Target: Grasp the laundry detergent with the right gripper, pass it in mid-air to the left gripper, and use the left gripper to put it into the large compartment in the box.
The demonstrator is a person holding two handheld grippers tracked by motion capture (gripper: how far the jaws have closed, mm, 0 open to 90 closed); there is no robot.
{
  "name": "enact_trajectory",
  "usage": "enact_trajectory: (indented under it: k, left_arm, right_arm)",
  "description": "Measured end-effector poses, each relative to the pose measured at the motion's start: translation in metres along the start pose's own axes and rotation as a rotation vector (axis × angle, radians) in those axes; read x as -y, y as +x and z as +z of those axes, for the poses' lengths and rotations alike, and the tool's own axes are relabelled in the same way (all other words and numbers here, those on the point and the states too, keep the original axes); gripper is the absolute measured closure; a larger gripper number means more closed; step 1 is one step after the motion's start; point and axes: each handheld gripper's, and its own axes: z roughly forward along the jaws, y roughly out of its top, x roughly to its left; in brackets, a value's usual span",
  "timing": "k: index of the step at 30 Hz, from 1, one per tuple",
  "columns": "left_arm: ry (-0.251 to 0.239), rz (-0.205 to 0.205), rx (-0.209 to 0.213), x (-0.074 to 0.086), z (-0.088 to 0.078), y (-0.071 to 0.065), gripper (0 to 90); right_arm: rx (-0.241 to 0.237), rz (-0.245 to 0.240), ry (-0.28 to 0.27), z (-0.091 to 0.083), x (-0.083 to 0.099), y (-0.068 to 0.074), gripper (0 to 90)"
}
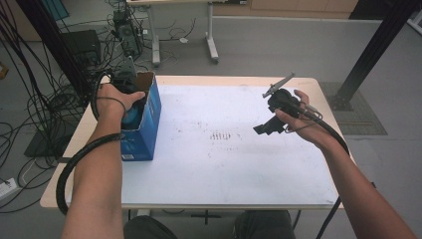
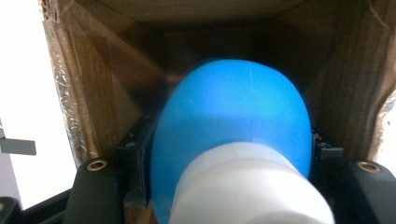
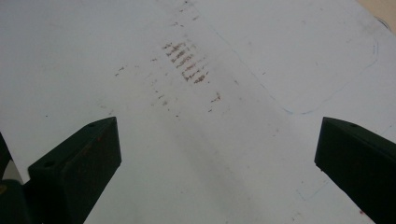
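An open-topped cardboard box (image 1: 150, 122), blue on the outside, stands on the left of the white table (image 1: 224, 169). My left gripper (image 2: 229, 151) reaches down into it, shut on a blue bottle (image 2: 233, 116) with a white cap (image 2: 250, 186); the jaws press on the bottle's two sides. A bit of the blue bottle (image 1: 131, 119) shows under the person's left hand. Brown box walls (image 2: 112, 79) surround the bottle. My right gripper (image 1: 263, 129) hangs above the right half of the table, tilted toward the middle, open with nothing between its jaws (image 3: 217, 154).
Brown smudges (image 3: 187, 60) mark the tabletop's middle, and a faint pen outline (image 3: 327, 79) lies to their right. Cables and equipment (image 1: 124, 30) crowd the floor behind and to the left. A black post (image 1: 373, 50) rises at the back right.
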Motion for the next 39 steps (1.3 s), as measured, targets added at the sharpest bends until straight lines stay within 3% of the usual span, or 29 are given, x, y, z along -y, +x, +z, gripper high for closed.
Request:
enact_trajectory:
  k: [39]
  left_arm:
    - [-0.005, -0.002, 0.003, 0.0010, 0.0006, -0.0002, 35.5]
  right_arm:
    - [0.004, 0.000, -0.002, -0.0027, 0.0008, -0.0007, 0.5]
